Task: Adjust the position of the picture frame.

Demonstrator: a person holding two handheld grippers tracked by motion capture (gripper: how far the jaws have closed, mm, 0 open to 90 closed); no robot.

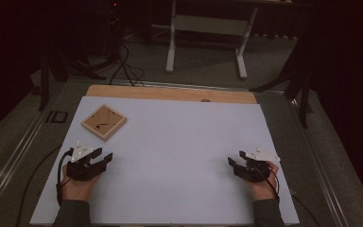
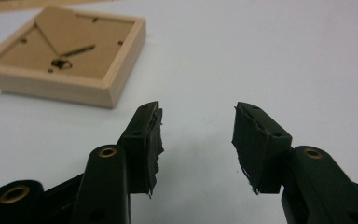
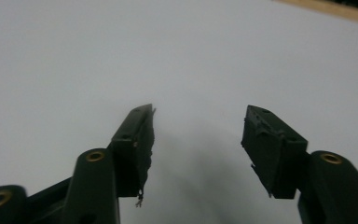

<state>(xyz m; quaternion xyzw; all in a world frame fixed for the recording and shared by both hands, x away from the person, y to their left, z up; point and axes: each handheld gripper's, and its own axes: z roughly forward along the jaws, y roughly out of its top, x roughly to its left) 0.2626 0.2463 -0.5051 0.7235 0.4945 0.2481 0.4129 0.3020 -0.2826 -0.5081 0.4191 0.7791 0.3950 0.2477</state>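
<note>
Both sit released: left hand-held gripper (image 1: 105, 159) near the tabletop (image 1: 179, 137) left edge, just short of the wooden frame (image 1: 104, 122); right hand-held gripper (image 1: 235, 158) near the right edge.

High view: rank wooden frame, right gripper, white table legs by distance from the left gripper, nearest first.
From the left gripper, jaws open and empty:
1. Wooden frame, just ahead of it on the mat's far left.
2. Right gripper, across the mat at the near right, jaws open.
3. White table legs, on the floor beyond the table's far edge.
</note>
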